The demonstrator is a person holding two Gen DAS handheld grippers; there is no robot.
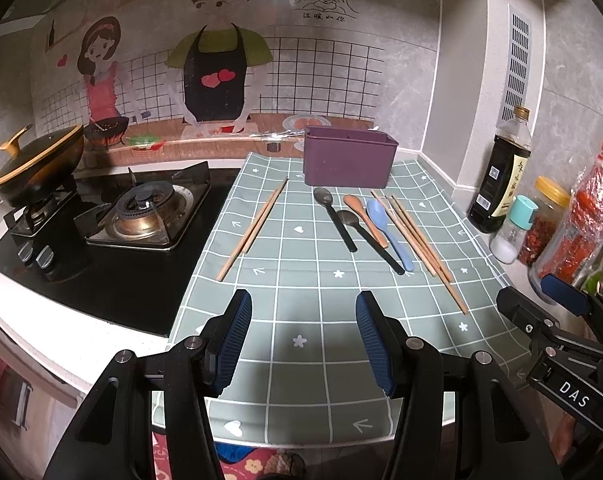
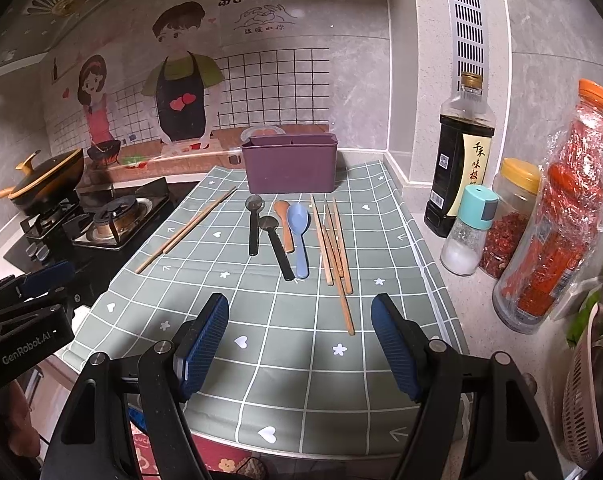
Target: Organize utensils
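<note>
A purple utensil holder (image 1: 349,158) (image 2: 290,164) stands at the back of a green checked mat (image 1: 301,300) (image 2: 261,312). In front of it lie two black spoons (image 1: 335,220) (image 2: 254,226), a wooden spoon (image 1: 365,218) (image 2: 286,224), a blue spoon (image 1: 389,236) (image 2: 300,240) and several wooden chopsticks (image 1: 421,244) (image 2: 335,256). One more chopstick pair (image 1: 253,228) (image 2: 185,230) lies at the mat's left. My left gripper (image 1: 303,308) is open and empty above the mat's near edge. My right gripper (image 2: 299,312) is open and empty, also near the front.
A gas stove (image 1: 141,208) (image 2: 109,216) with a black lidded wok (image 1: 37,164) (image 2: 47,178) is on the left. On the right stand a soy sauce bottle (image 2: 459,160), salt shaker (image 2: 467,232), chili jar (image 2: 509,216) and a red-filled plastic bottle (image 2: 557,216). A strainer (image 2: 593,392) sits far right.
</note>
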